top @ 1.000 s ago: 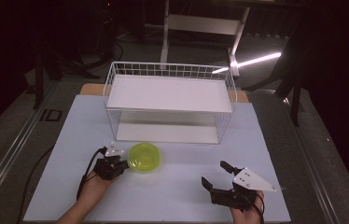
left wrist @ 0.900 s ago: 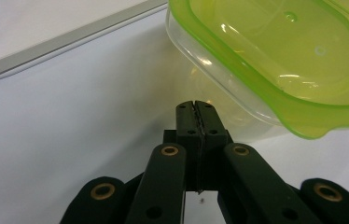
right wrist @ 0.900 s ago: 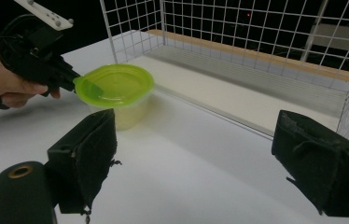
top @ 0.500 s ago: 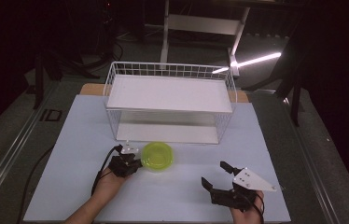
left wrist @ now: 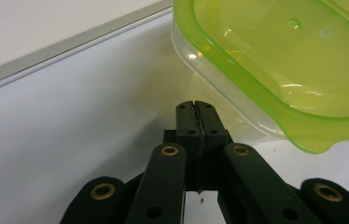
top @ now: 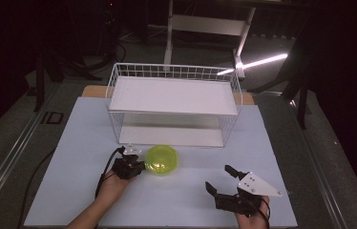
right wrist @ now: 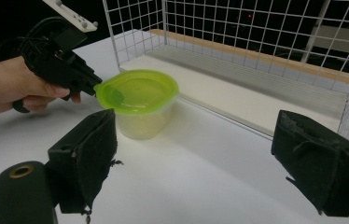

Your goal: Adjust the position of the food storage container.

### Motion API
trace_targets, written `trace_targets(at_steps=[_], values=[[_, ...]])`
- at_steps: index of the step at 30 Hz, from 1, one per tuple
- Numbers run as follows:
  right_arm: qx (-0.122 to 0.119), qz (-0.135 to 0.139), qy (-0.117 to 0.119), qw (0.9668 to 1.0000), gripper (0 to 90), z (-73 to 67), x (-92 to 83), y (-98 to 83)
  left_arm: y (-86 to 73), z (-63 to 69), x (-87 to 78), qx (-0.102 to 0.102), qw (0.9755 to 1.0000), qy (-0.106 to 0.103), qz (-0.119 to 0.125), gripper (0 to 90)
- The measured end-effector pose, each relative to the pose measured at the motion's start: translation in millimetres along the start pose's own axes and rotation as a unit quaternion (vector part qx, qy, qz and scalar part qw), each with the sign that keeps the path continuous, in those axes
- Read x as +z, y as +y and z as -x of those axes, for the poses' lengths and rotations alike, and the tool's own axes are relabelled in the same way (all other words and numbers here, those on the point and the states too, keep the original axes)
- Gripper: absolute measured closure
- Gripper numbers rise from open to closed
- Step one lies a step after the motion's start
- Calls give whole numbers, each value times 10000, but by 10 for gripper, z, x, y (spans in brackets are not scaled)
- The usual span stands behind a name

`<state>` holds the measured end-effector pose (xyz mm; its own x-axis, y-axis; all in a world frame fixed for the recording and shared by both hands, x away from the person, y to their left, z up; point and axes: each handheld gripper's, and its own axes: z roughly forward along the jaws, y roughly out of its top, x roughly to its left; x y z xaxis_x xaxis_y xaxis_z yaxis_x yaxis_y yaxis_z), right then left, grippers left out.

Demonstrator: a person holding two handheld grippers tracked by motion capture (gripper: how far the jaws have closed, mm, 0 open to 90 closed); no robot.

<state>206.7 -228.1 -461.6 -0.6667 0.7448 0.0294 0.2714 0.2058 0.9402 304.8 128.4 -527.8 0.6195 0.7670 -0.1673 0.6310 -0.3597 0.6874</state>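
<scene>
One clear plastic container with a lime-green lid (top: 162,160) stands on the white table (top: 81,143), in front of one white wire rack (top: 173,98). No label is readable on it. Two units: left hand-held gripper (top: 133,168), jaws together beside the lid; right hand-held gripper (top: 220,183), jaws apart, empty.

One green-lidded container (top: 162,160) stands on the desk (top: 81,143), just in front of the one white wire rack (top: 174,102). The rack has two shelves. Two claws are in front of the rack: the left claw (top: 136,168) and the right claw (top: 217,179).
</scene>
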Motion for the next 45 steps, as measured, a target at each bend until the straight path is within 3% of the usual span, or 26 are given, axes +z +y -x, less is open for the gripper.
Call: trace_targets(at_steps=[4, 17, 31, 37, 41, 45], values=[[100, -15, 5, 9999, 142, 37, -5, -11, 74, 73, 82, 50, 10000, -45, -39, 900], [101, 23, -6, 9999, 144, 46, -50, -18, 249, 266, 318, 192, 9995, -239, -111, 900], [135, -30, 13, 9999, 144, 59, -37, -37, 283, 352, 429, 241, 9990, -368, -121, 900], [140, -114, 24, 9998, 144, 58, -13, -48, 244, 316, 270, 209, 9988, -445, 54, 900], [150, -129, 35, 9998, 144, 44, -4, -44, 154, 262, 81, 185, 9976, -625, 244, 900], [60, -153, 39, 9999, 144, 16, 11, -36, 48, 221, -126, 212, 9965, -712, 377, 843]])
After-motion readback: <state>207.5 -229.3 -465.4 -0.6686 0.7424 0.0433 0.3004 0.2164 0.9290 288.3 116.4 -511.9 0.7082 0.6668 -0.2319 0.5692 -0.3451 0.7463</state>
